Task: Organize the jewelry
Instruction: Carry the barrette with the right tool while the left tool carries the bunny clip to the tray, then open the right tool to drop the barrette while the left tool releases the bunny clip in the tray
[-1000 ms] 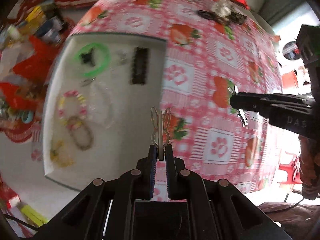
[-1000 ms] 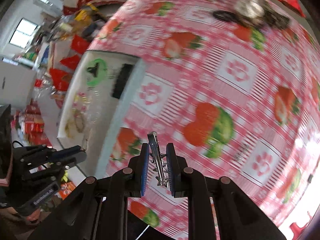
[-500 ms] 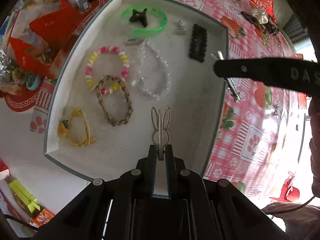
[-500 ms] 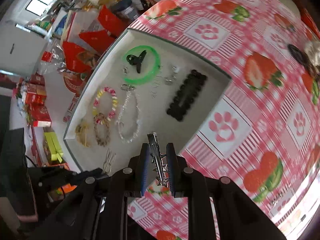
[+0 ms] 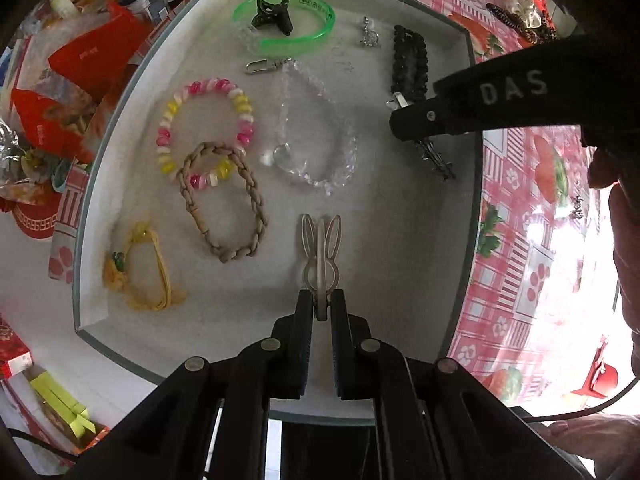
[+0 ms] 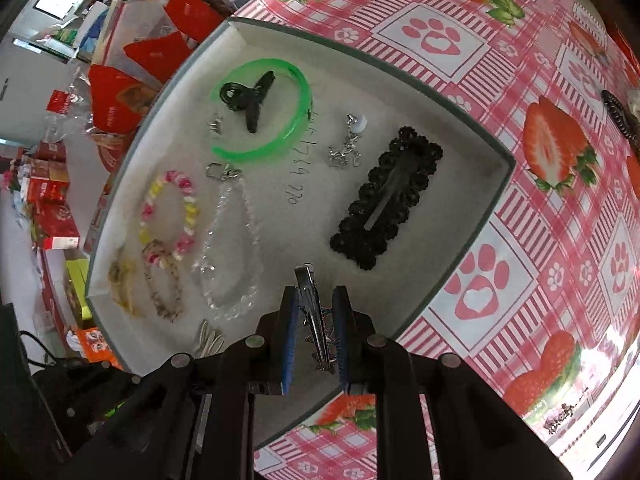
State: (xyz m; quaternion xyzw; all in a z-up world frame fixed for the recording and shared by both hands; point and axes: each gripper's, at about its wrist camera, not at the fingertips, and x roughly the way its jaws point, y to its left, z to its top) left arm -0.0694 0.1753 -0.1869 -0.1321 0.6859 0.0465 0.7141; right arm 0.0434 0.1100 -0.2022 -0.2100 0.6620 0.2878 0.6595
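Observation:
A white tray (image 5: 420,272) with a grey rim lies on the strawberry tablecloth (image 6: 540,240) and holds several pieces of jewelry. My left gripper (image 5: 320,312) is shut on a pale rabbit-shaped hair clip (image 5: 321,252), hanging over the tray's near part. My right gripper (image 6: 315,312) is shut on a silver metal hair clip with small stars (image 6: 314,312), over the tray's near right part beside a black lace hair clip (image 6: 386,196). In the left wrist view the right gripper's black finger (image 5: 460,114) reaches in from the right with the silver clip (image 5: 434,156) below it.
In the tray lie a green bangle (image 5: 294,24) with a black claw clip (image 5: 272,16), a pink-and-yellow bead bracelet (image 5: 204,128), a braided beige bracelet (image 5: 224,200), a clear bead bracelet (image 5: 316,136), a yellow band (image 5: 140,272) and small silver earrings (image 6: 348,144). Red packets and boxes clutter the floor at left (image 5: 80,64).
Both grippers have moved from over the tablecloth to over the tray and come lower; the tray fills more of each view. Each still holds its clip.

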